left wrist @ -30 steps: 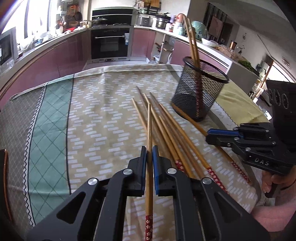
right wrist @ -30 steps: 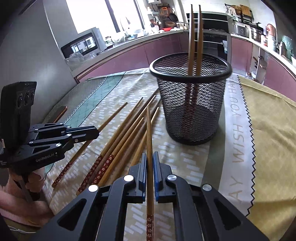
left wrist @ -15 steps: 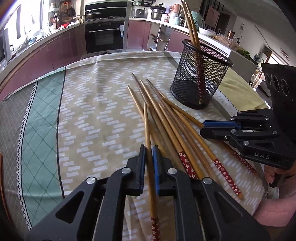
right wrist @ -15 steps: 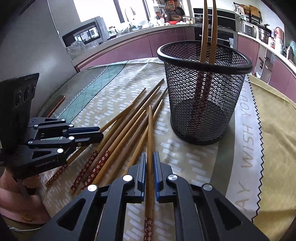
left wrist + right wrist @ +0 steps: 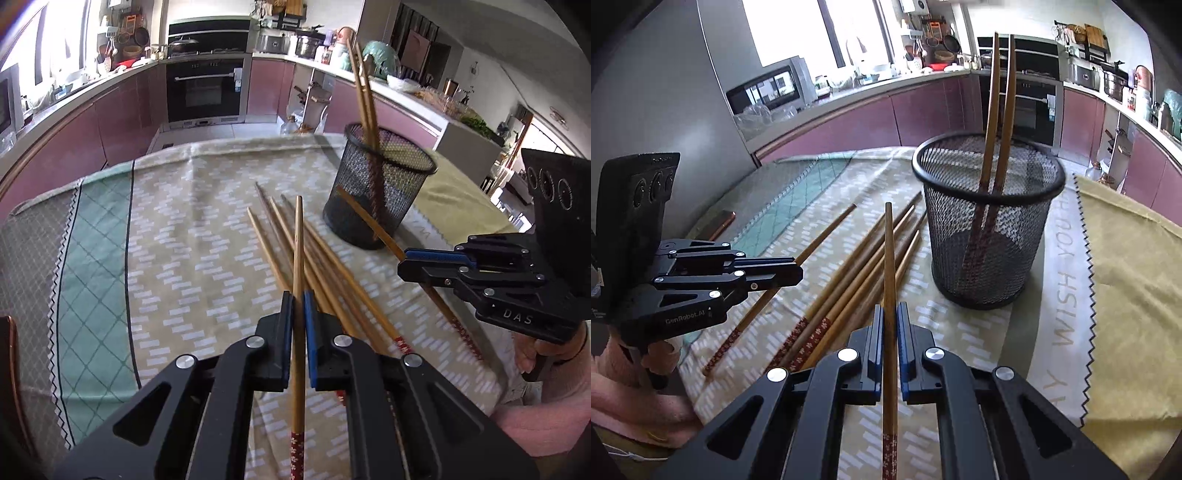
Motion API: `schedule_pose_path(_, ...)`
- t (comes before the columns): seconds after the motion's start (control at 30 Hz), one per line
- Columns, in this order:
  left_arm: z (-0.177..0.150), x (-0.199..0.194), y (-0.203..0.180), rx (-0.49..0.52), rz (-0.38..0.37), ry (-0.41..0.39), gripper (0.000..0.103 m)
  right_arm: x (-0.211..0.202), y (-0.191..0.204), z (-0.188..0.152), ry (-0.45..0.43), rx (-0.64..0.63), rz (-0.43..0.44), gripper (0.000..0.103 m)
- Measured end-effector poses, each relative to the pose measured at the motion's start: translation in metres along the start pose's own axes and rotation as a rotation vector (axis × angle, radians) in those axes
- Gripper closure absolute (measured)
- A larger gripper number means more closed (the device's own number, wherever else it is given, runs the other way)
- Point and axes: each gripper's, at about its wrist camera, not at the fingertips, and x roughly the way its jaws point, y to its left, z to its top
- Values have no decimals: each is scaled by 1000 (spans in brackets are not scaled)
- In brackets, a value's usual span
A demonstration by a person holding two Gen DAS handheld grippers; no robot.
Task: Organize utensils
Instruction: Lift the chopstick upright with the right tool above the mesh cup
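Your left gripper [image 5: 298, 306] has its jaws clamped on a bamboo chopstick with a red floral handle [image 5: 297, 258], tip pointing ahead. Your right gripper [image 5: 890, 321] pinches a second bamboo chopstick [image 5: 889, 266] the same way. Ahead and right of both jaws stands the black wire-mesh holder [image 5: 988, 221], two chopsticks upright inside it; loose chopsticks [image 5: 846, 280] lie below the jaws on the patterned tablecloth [image 5: 184, 240].

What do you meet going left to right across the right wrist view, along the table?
Left claw shut on a chopstick → loose chopsticks lying on the cloth → the chopstick held in the right claw → black mesh holder with two chopsticks standing in it → yellow cloth.
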Motion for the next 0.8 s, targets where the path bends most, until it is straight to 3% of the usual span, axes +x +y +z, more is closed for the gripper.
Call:
schedule_pose_path(0.43, 25, -59, -10, 15, -106, -137, 96, -48, -16, 12, -150, 57, 52, 97)
schedule_pose_path(0.8, 47, -99, -14, 28, -144, -244, 96, -77, -26, 27, -240, 59, 60, 97)
